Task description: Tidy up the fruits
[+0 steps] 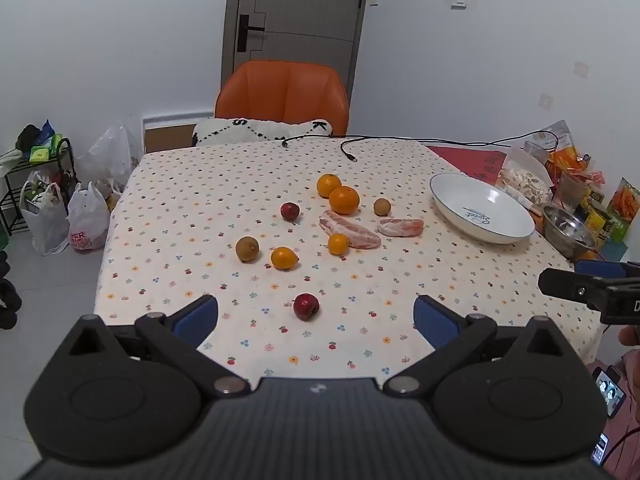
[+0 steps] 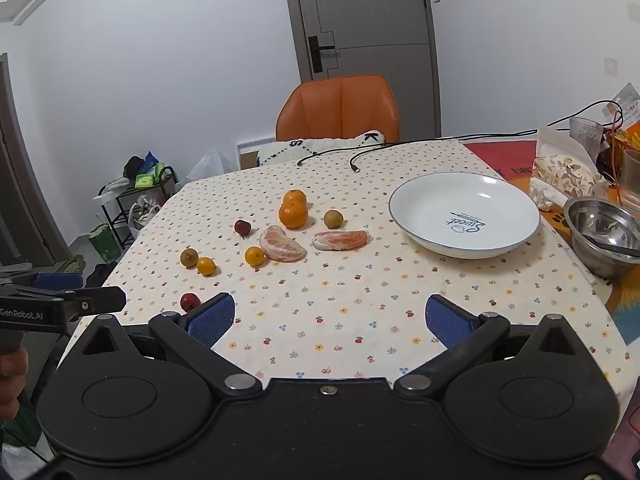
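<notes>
We hold the left gripper [image 1: 316, 316] low over the near edge of the table [image 1: 192, 208], and its jaws are spread wide with nothing between them. Just ahead of these jaws, almost in the middle of the gap, lies a dark red fruit [image 1: 306, 307]. The right gripper [image 2: 330, 316] also has its jaws spread and empty, and only bare cloth lies between them.

Farther ahead of the left jaws we see a yellow fruit [image 1: 284, 258] beside a brownish-green fruit [image 1: 247, 249]. Beyond them lie a second dark red fruit [image 1: 290, 211], a small orange fruit [image 1: 338, 244] touching a peeled citrus segment [image 1: 352, 234], and another segment [image 1: 401, 227] to its right. Two oranges [image 1: 338, 194] sit touching each other behind the segments, with one more brownish fruit [image 1: 382, 207] near them.

Ahead and to the right of the right jaws stands a white dish [image 2: 464, 216], with no fruit in it. A steel bowl [image 2: 604, 236] is just beside it, farther right. At the far side of the table an orange chair [image 2: 340, 108] stands.
</notes>
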A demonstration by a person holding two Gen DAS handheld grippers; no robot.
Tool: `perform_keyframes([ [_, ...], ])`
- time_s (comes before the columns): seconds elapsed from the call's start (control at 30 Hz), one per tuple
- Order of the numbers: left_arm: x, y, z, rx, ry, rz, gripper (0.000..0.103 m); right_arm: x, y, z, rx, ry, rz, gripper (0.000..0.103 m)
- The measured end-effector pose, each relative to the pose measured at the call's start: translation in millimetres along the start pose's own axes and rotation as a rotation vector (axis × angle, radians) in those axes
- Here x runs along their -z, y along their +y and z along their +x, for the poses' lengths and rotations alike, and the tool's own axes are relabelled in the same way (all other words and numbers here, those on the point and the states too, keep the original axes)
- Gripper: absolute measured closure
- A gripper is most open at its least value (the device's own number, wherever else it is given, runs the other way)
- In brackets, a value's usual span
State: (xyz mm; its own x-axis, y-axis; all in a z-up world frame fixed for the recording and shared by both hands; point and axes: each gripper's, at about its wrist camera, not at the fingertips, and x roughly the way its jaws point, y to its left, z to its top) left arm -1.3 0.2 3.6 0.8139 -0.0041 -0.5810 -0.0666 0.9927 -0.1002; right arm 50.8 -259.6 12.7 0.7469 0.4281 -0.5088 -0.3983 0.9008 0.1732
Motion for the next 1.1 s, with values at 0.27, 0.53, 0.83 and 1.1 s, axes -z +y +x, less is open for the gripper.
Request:
perform_keyframes([
  [0.27, -0.7, -1.1, -1.9, 0.007, -0.005, 0.000, 0.000, -1.6, 2.6, -3.5, 0.001, -0.006, -0.012, 0.000],
  [0.53, 0.7, -3.8, -3.3, 0.014, -0.005, 0.003, 0.000, -2.2, 1.9, -3.6, 0.002, -0.004, -0.010, 0.000],
  [0.83, 0.5, -4.1, -3.3, 0.017, -0.005, 0.002, 0.000, -2.0, 2.0, -3.1, 0.002, -0.003, -0.009, 0.000],
  [1.1, 0.5, -4.3, -3.4, 0.016, -0.004, 0.002, 0.000, -1.9, 2.6, -3.1, 0.005, -0.005, -0.015, 0.000],
])
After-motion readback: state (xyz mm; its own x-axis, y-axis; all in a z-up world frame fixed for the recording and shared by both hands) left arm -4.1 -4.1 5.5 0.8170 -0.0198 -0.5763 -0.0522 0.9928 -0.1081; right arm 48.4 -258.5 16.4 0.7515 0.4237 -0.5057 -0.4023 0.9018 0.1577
